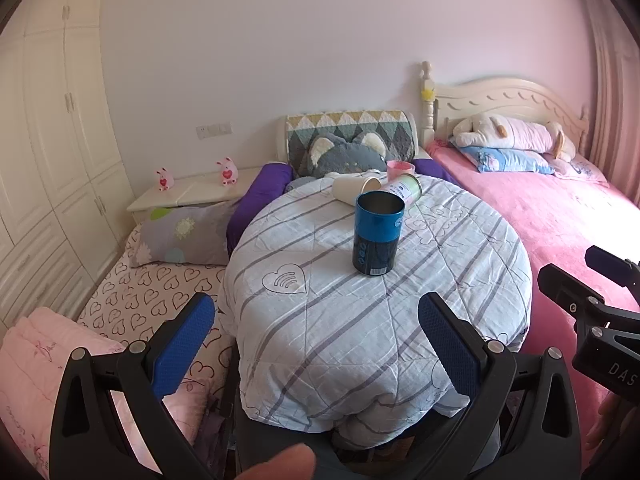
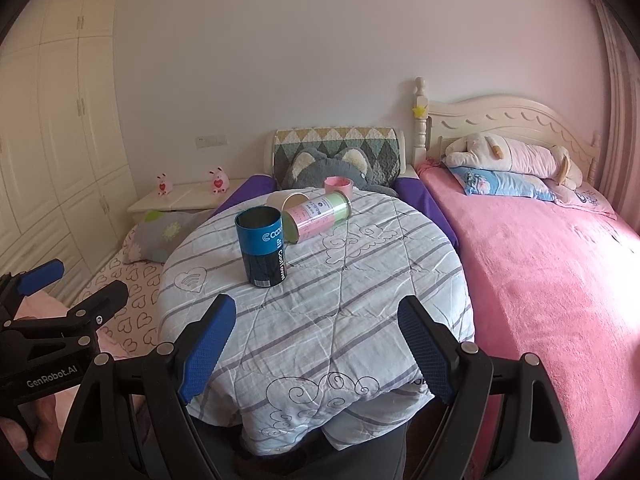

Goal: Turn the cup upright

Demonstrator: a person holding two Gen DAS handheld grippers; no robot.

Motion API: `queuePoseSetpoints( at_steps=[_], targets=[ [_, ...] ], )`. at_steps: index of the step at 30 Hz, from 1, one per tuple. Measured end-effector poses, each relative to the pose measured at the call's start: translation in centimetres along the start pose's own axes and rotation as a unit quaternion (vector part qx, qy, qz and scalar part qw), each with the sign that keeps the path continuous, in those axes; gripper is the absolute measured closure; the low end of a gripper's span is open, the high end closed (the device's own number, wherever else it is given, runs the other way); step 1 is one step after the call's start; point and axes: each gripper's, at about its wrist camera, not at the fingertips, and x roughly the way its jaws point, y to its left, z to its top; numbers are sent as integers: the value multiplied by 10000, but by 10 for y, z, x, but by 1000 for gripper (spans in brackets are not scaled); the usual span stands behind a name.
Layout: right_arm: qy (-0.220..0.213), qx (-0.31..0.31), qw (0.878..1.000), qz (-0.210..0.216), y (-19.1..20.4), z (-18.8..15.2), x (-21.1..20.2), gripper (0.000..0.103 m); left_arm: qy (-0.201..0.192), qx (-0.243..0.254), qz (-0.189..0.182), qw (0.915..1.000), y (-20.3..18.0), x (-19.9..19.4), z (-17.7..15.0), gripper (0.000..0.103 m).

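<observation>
- Left gripper [image 1: 316, 344] spread wide, nothing between the blue pads [image 1: 182, 344], held back off the near edge of the round table [image 1: 500, 280], probably waiting.
- Right gripper [image 2: 316, 348] likewise spread and empty, pads [image 2: 426, 354] framing the near edge, lined up roughly toward the cans; seemingly ready to reach in.
- Blue can [image 2: 262, 252] standing upright, mouth open to the top, toward the table's middle, slightly left of centre in the right wrist view; looks already righted.
- Pink-and-green can [image 2: 318, 216] lying on its side just behind the blue one, near the far edge, open end facing the blue can; likely the next piece to flip.
- Cream cup [image 2: 288, 199] also on its side at the far edge, touching or just beside the pink-and-green can, mouth turned toward the viewer.
- Pink cup [image 2: 338, 185] upright at the far edge, behind the tipped ones.
- Quilted striped cover [image 2: 360, 280] over the table: soft, wrinkled footing, so a set-down can might wobble.
</observation>
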Motion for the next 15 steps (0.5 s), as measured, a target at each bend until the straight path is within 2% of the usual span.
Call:
queuePoseSetpoints(
  at_steps=[15],
  targets=[
    [19, 6, 10000, -3, -2, -1, 0, 19, -9, -3, -77, 10000, 0, 1, 3, 0]
  ],
)
